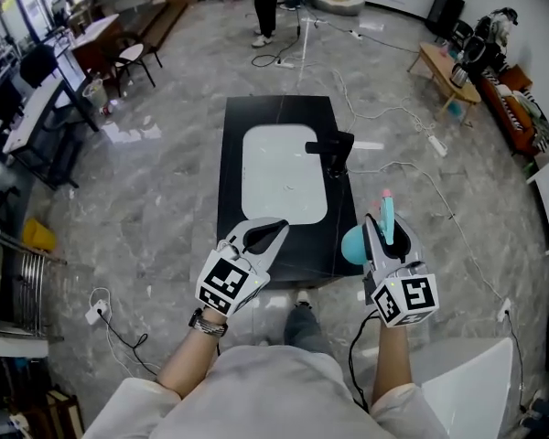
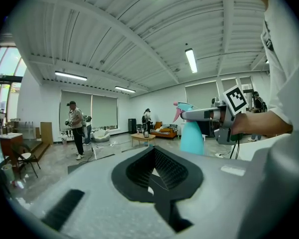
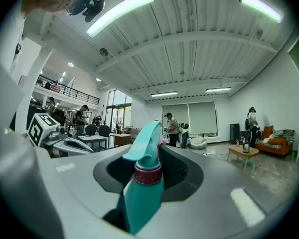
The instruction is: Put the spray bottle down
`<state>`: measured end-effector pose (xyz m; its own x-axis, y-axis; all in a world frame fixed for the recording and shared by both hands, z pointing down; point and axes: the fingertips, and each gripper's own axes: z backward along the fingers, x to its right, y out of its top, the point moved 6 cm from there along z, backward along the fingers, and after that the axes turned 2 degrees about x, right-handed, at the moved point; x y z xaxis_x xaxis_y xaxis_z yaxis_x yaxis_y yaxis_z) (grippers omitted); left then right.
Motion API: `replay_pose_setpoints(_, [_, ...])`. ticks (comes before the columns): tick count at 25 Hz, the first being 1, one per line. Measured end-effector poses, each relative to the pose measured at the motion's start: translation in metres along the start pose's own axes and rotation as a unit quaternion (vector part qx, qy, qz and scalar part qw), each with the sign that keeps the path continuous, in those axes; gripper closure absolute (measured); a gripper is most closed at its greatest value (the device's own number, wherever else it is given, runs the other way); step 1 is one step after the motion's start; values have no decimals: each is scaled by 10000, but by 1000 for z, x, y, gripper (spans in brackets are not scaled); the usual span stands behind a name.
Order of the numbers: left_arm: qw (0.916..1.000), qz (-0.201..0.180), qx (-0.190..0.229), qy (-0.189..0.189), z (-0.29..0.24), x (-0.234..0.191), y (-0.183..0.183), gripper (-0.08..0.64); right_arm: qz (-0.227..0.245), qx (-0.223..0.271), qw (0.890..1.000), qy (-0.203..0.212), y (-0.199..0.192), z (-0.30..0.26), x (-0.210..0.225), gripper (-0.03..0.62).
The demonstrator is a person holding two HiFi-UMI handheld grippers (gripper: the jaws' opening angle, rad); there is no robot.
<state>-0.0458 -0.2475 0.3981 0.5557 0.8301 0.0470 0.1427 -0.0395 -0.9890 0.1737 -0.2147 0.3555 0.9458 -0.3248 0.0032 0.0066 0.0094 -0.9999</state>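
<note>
Two claws, one bottle. Head view: my right claw (image 1: 387, 231) is clenched on the teal spray bottle (image 1: 354, 245), which hangs in the air just off the near right corner of the black table (image 1: 279, 108), pink nozzle tip pointing away from me. My left claw (image 1: 263, 235) hovers over the table's near edge, jaws drawn together on nothing. A white tray (image 1: 284, 174) lies on the tabletop, with a dark object (image 1: 334, 149) at its right side

Left gripper view: my left claw (image 2: 154, 156) shows its two dark jaws closed tip to tip, nothing between them. Beyond, the right claw (image 2: 204, 115) carries the spray bottle (image 2: 192, 136) upright by its neck, clear of any surface. A person (image 2: 75, 128) stands far off across the hall

Right gripper view: the right claw (image 3: 157, 158) grips the spray bottle (image 3: 142, 193) at the neck, just under its dark red collar, with the teal trigger head rising above the jaws. My left claw (image 3: 65, 143) sits to the left at about the same height
</note>
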Motion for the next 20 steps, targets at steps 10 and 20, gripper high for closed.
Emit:
replay_pose_setpoints(10, [9993, 85, -126, 328, -72, -37, 1, 554, -98, 103, 9995, 280, -15, -77, 72, 453])
replay_pose_setpoints(20, [9968, 206, -358, 690, -132, -53, -12, 554, -287, 65, 9981, 550, -66, -143, 128, 453])
